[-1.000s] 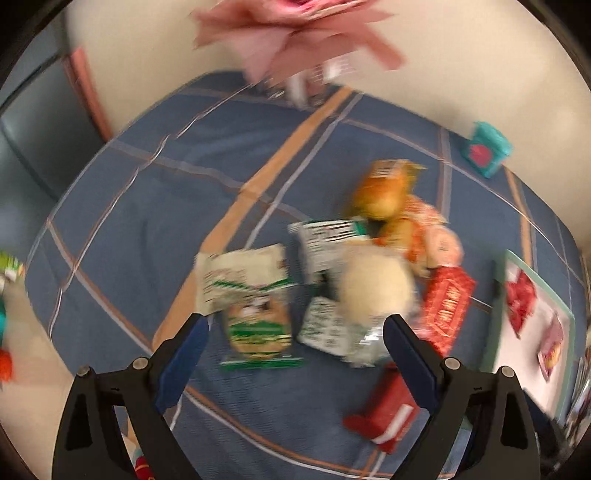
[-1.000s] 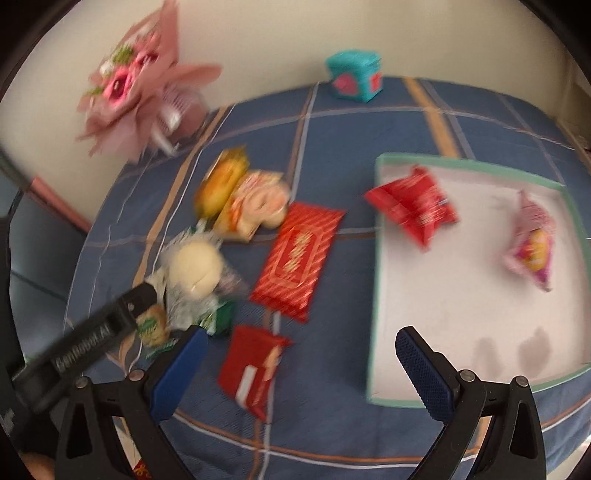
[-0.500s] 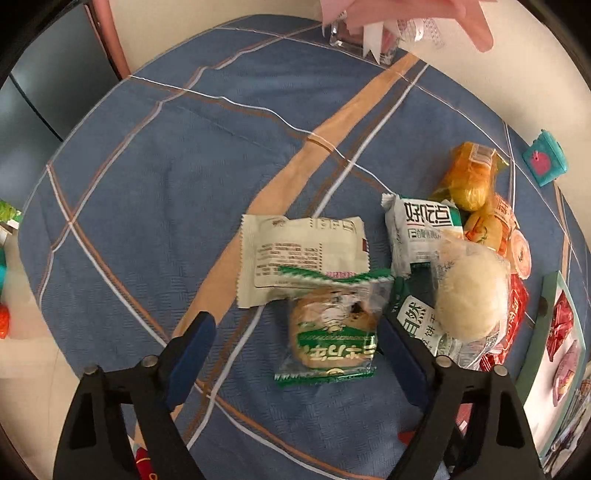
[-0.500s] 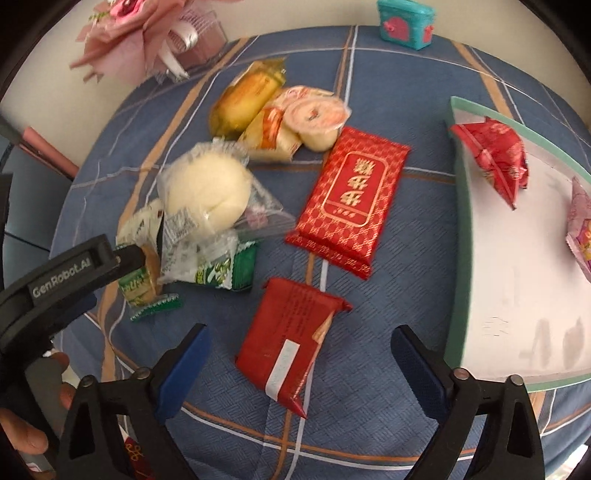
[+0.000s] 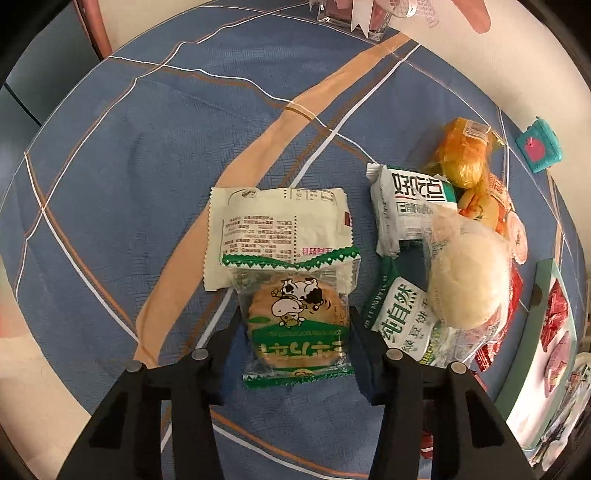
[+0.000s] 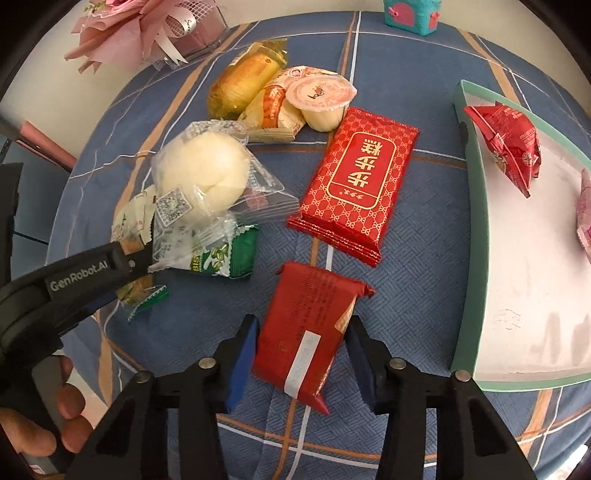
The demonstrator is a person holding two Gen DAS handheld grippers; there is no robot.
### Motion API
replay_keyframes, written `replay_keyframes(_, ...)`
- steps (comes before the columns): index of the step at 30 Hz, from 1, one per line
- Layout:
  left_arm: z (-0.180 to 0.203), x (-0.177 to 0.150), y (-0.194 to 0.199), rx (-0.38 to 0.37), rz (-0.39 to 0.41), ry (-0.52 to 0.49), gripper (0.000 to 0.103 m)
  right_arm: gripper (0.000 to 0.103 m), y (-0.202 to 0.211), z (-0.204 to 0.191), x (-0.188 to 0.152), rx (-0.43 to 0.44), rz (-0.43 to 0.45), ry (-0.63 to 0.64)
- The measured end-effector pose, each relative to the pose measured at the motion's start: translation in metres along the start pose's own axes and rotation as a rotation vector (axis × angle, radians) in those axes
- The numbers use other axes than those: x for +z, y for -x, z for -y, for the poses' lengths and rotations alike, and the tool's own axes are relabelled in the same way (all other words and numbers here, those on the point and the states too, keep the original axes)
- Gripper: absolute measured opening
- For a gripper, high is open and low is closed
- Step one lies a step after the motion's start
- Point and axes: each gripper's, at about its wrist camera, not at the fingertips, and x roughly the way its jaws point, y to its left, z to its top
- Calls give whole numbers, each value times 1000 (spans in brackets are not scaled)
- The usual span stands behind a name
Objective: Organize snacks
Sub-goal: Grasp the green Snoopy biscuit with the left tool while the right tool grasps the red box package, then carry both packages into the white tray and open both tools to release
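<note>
A clear and green cookie packet (image 5: 295,332) with a cow picture lies on the blue checked cloth. My left gripper (image 5: 295,317) points down over it, jaws closing, and both pads touch the packet's sides. In the right wrist view the left gripper (image 6: 140,258) reaches in from the left, held by a hand (image 6: 55,417). A dark red packet (image 6: 310,314) lies near the front edge. My right gripper (image 6: 301,332) stands over it, jaws closing, with the blue pads (image 6: 243,350) against its two long sides. The teal-rimmed tray (image 6: 469,295) is to the right.
A cream packet (image 5: 277,225) lies under the cookie's top edge. A wrapped white bun (image 6: 201,173), green biscuit packs (image 5: 402,317), a red patterned packet (image 6: 354,181), a jelly cup (image 6: 321,96) and a yellow cake (image 6: 243,81) crowd the middle. The tray holds a red packet (image 6: 506,144). A bouquet (image 6: 147,26) stands behind.
Both grippers have come down close to the cloth. Each pair of jaws has narrowed from wide apart to touching its packet, green cookie on the left and dark red on the right.
</note>
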Motion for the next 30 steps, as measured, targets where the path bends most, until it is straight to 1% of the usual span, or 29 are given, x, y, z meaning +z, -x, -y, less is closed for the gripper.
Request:
replay_keyframes(1, -2, 0, 0, 0, 2, -2, 52, 45, 3, 1, -1, -2, 2, -1)
replay_keyframes(4, -2, -1, 3, -7, 11, 1, 51, 42, 9, 4, 1, -1, 8, -6)
replay_keyframes(11, 8, -1, 25, -25, 72, 4, 51, 42, 31, 10, 2, 19, 43, -9)
replay_keyframes(15, 13, -5, 45, -33, 123, -3, 51, 42, 49, 15, 8, 45, 85, -27)
replay_keyframes(18, 17, -14, 63, -37, 161, -12, 51, 42, 63, 21, 9, 51, 119, -41)
replay_keyframes(25, 39, -22, 77, -43, 197, -50, 51, 42, 76, 41, 12, 51, 145, -89)
replay_keyframes(30, 57, -25, 77, -53, 207, -86, 51, 42, 90, 61, 8, 48, 179, -129)
